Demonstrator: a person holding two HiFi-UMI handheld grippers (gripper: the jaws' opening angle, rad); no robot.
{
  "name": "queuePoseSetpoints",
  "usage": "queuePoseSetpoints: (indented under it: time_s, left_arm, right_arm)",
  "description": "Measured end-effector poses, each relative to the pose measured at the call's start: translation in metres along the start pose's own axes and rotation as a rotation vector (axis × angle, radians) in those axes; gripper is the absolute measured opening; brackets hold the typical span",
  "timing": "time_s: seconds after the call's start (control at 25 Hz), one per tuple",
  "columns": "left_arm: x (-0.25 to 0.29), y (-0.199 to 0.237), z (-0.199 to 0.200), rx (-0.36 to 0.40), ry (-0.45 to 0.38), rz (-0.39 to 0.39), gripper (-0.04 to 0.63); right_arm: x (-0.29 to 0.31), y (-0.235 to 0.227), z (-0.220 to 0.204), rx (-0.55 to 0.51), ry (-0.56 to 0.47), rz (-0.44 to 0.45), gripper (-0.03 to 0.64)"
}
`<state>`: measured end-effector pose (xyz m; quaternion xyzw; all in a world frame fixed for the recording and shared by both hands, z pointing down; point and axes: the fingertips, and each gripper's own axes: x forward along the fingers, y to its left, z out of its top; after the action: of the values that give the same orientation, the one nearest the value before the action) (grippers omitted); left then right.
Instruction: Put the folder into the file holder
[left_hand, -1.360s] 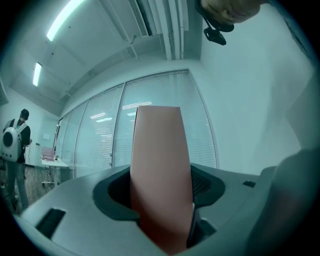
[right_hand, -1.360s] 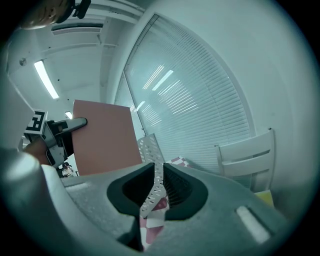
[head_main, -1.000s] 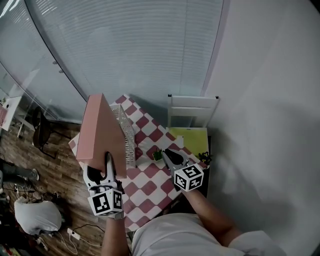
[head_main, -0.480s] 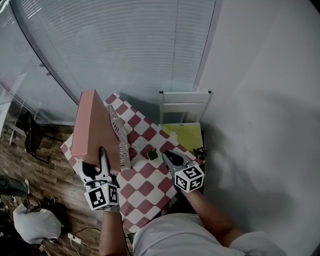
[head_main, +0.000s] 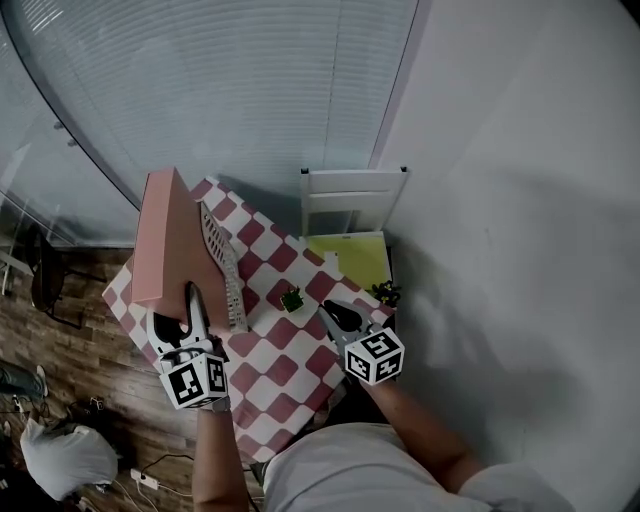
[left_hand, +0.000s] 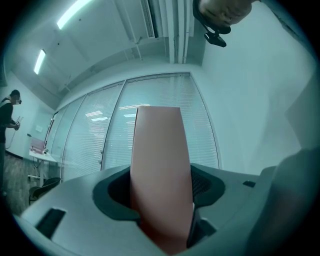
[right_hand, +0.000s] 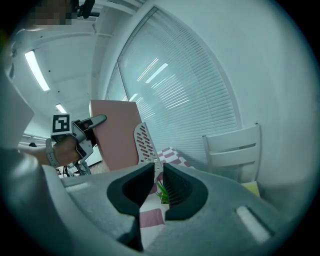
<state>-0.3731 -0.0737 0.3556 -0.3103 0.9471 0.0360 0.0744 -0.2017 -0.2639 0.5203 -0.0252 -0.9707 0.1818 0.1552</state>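
Note:
A pink folder stands upright in the air over the table's left edge. My left gripper is shut on its lower edge. In the left gripper view the folder fills the gap between the jaws of the left gripper. The white perforated file holder stands on the checkered table, just right of the folder. My right gripper hovers over the table's right side, shut and holding nothing. The right gripper view looks past the right gripper to the folder and file holder.
A small green plant sits mid-table between the grippers. Behind the table stands a white chair with a yellow-green sheet in front of it. A white wall runs along the right, blinds cover the windows behind, and wooden floor lies to the left.
The head view has shifted, so everything sits further left in the picture. The folder stays in my left gripper beside the file holder. The right gripper keeps its place.

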Motion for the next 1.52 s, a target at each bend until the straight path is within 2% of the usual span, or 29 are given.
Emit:
queuePoseSetpoints:
  time_s: [0.44, 1.16, 1.52]
  left_arm:
    - [0.009, 0.004, -0.012, -0.025, -0.024, 0.008, 0.272]
    - [-0.006, 0.006, -0.069, 0.016, 0.024, 0.025, 0.276]
    - [-0.011, 0.004, -0.097, 0.023, 0.081, 0.021, 0.275]
  right_arm:
    - [-0.011, -0.001, -0.015, -0.004, 0.034, -0.036, 0.038]
    - [-0.027, 0.005, -0.046, -0.008, 0.099, -0.068, 0.038]
    - [-0.039, 0.004, -0.057, -0.008, 0.131, -0.087, 0.038]
